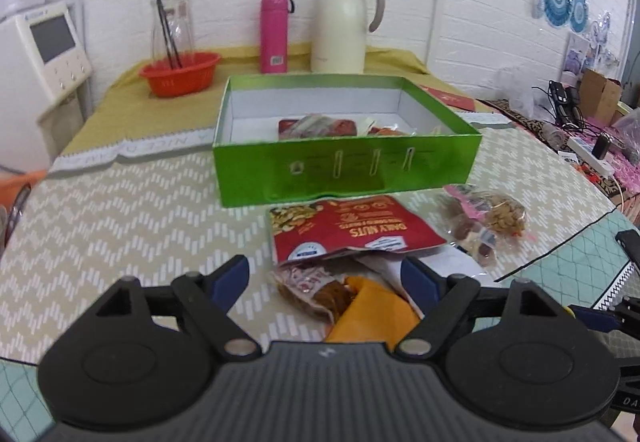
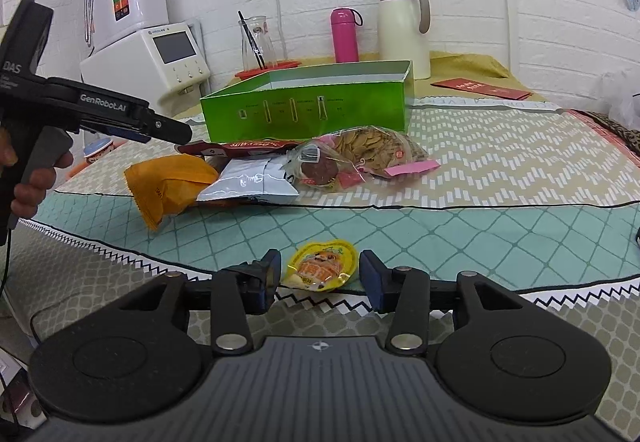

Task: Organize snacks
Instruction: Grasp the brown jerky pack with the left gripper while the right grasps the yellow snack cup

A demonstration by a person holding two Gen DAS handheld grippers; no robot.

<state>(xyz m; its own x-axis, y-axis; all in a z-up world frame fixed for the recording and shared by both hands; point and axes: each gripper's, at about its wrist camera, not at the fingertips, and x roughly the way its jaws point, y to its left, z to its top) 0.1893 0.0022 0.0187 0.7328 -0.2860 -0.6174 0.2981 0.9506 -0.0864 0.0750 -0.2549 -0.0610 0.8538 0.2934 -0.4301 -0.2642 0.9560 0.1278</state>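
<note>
**Snack packets heaped before a glossy green box**

A shallow green box (image 1: 344, 165) of shiny card, white inside, sits open on the desk (image 1: 120, 209), which is covered by a chevron-patterned cloth. A few crinkly wrapped snacks already lie in it.

Just in front of the box, at its 6 o'clock, lies a flat red foil nut packet (image 1: 352, 230). At 3 o'clock of that packet is a clear plastic bag of pale nuts (image 1: 500, 217), lumpy and knotted. Nearer the left tool (image 1: 324, 278) lie a see-through bag of brown crisps (image 1: 316, 290) and a smooth orange pouch (image 1: 372, 310). The left tool's blue-padded jaws stand apart, straddling this heap without pressing on anything.

The right tool (image 2: 320, 274) hovers low over the teal diamond-print part of the cloth. Its jaws are also apart, on either side of a small round yellow sachet (image 2: 324, 262) lying flat on the cloth; the pads do not touch it.
</note>
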